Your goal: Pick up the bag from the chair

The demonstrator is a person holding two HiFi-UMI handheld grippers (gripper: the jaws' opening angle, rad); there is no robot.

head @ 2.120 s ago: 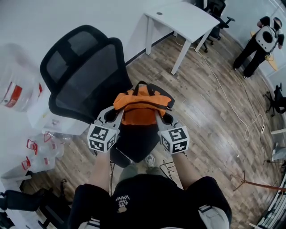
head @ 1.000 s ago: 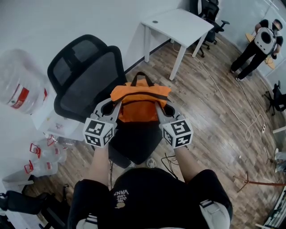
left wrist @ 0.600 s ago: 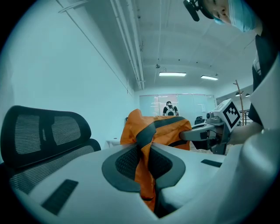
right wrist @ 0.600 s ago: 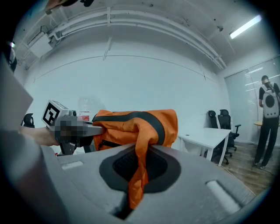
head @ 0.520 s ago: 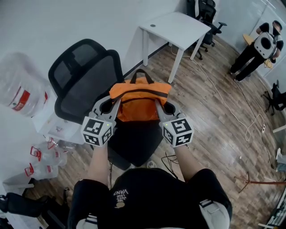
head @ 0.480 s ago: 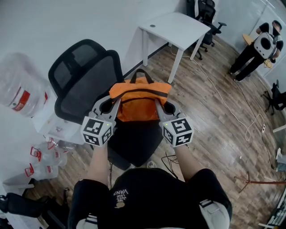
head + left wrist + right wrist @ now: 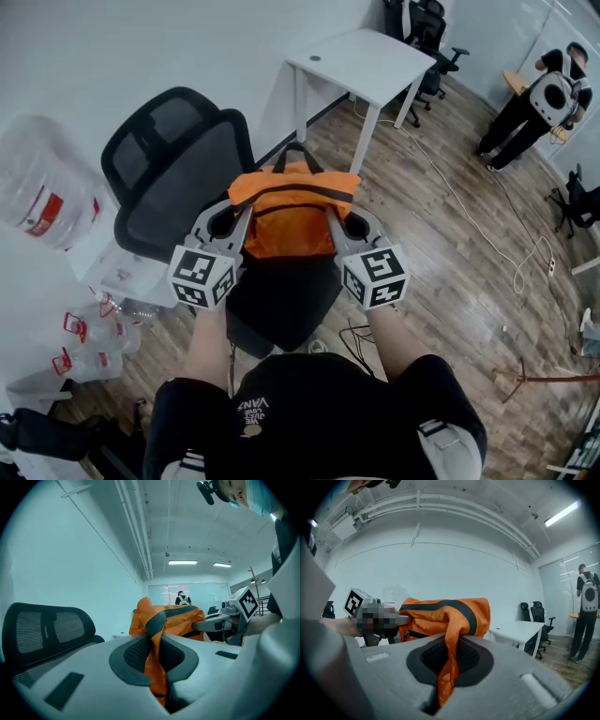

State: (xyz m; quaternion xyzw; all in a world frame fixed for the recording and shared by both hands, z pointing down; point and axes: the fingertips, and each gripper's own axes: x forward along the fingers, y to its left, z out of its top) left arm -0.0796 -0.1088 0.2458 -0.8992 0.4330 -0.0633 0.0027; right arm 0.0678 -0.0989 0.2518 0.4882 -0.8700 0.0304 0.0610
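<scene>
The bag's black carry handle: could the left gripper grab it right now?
Probably not. The left gripper has its fingers shut on the bag, on its side fabric, and the right gripper on the other side. The handle stands free on top, but reaching it would mean letting go first.

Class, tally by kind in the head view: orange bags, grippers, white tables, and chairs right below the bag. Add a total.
orange bag: 1
grippers: 2 (left gripper, right gripper)
white table: 1
mesh-backed chair: 1
total: 5

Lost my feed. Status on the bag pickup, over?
Left gripper, right gripper both shut on orange bag fabric. Bag held above black chair. Nothing obstructing.
</scene>
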